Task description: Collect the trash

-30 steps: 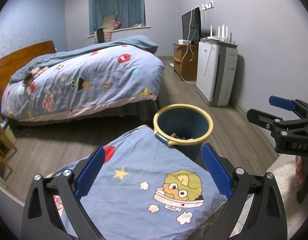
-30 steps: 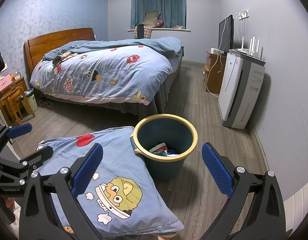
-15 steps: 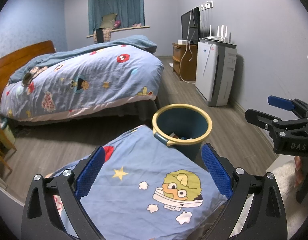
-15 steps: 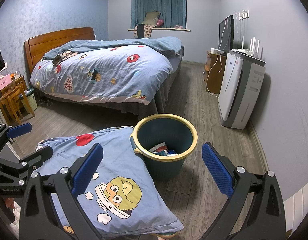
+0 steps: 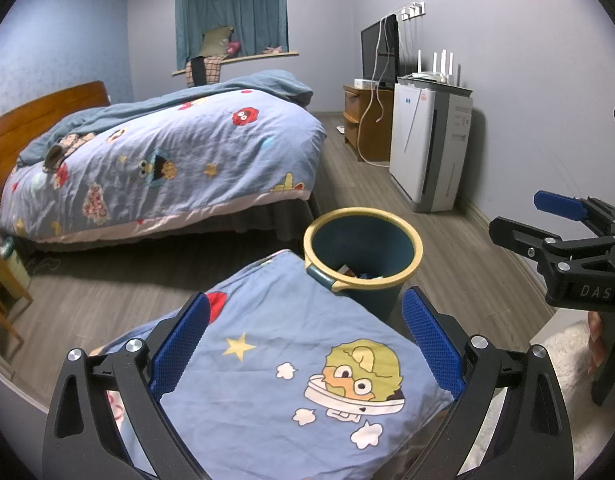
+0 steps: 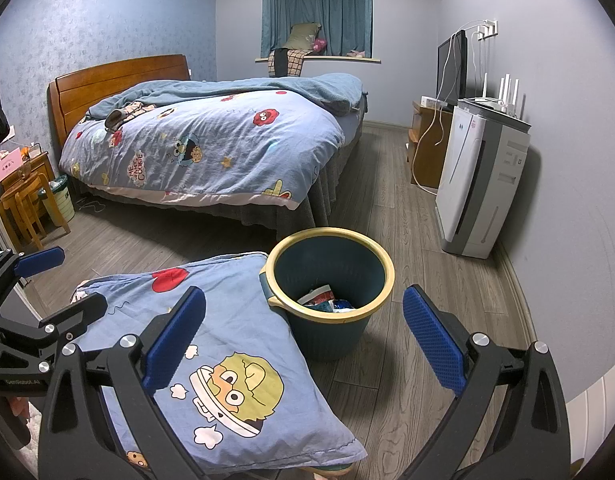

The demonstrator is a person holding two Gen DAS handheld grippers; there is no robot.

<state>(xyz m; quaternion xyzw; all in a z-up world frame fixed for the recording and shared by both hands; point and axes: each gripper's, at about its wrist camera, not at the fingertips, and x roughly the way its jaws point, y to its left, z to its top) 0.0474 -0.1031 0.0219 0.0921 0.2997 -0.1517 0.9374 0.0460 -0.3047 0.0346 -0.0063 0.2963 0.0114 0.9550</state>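
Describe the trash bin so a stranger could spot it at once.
Start at the big bed with the cartoon quilt and look at the wooden floor past its foot. There stands the trash bin, against a cartoon pillow: a round dark teal bucket with a pale yellow rim, wrappers inside.

**What I count in the room**

I see one bin point(image 6: 328, 280) with a yellow rim, and some trash point(image 6: 325, 300) inside; the pieces I cannot count. I count one pillow point(image 6: 227, 352) with cartoon print, one bed point(image 6: 211, 148), one white air purifier point(image 6: 483, 184), one router point(image 6: 503, 92) with four antennas on top of it, one television point(image 6: 451, 68), and one wooden cabinet point(image 6: 425, 148). By the bed I count one small bin point(image 6: 61, 200) and one wooden stool point(image 6: 25, 208). I have two tongs: left tongs point(image 5: 307, 344), right tongs point(image 6: 303, 340).
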